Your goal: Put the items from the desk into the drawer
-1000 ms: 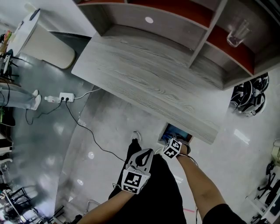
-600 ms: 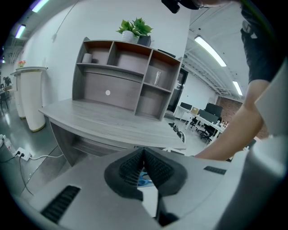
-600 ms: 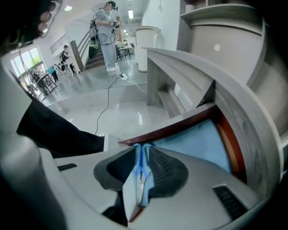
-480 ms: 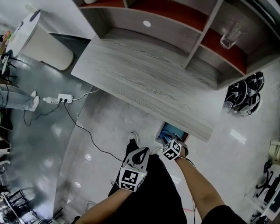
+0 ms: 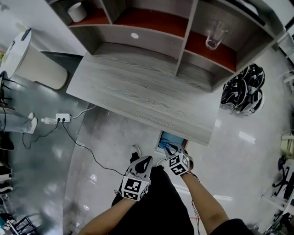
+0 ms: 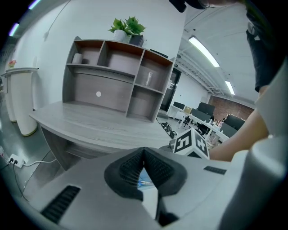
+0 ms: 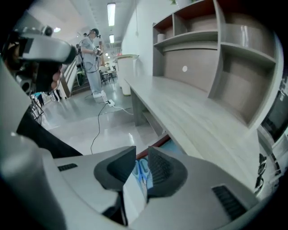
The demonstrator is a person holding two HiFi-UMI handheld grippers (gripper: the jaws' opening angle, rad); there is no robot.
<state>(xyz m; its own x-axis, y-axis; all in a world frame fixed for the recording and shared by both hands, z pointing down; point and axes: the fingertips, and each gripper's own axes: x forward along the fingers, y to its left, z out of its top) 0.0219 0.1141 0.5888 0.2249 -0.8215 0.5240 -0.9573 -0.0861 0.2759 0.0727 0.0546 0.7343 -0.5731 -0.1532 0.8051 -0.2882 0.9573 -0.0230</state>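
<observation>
Right tool [image 7: 142,157] released: jaws stand a little apart, have just been closing slightly, nothing gripped. Through the gap, blue items [image 5: 172,139] show lying down in the open drawer [image 5: 161,140]. In head view this tool sits at lower center of frame, just below the drawer, pointing down at it.

Left tool [image 6: 144,152] clenched: pad tips meet, nothing between them. Head view puts it lower center-left, beside the right tool and apart from the drawer.

Drawer is pulled out from under the front edge of the gray wood-grain surface [image 5: 138,92], center-right of frame, below the surface's right end.

Shelf unit [image 5: 183,50] stands along the back of the surface, top of frame. A clear glass [image 5: 216,34] is in its upper-right compartment, a white cup-like thing [image 5: 76,11] in the upper-left one.

On the floor: power strip [image 5: 62,118] with cable at left, white bin [image 5: 34,59] upper left, black-and-white helmet-like gear [image 5: 242,89] at right.
</observation>
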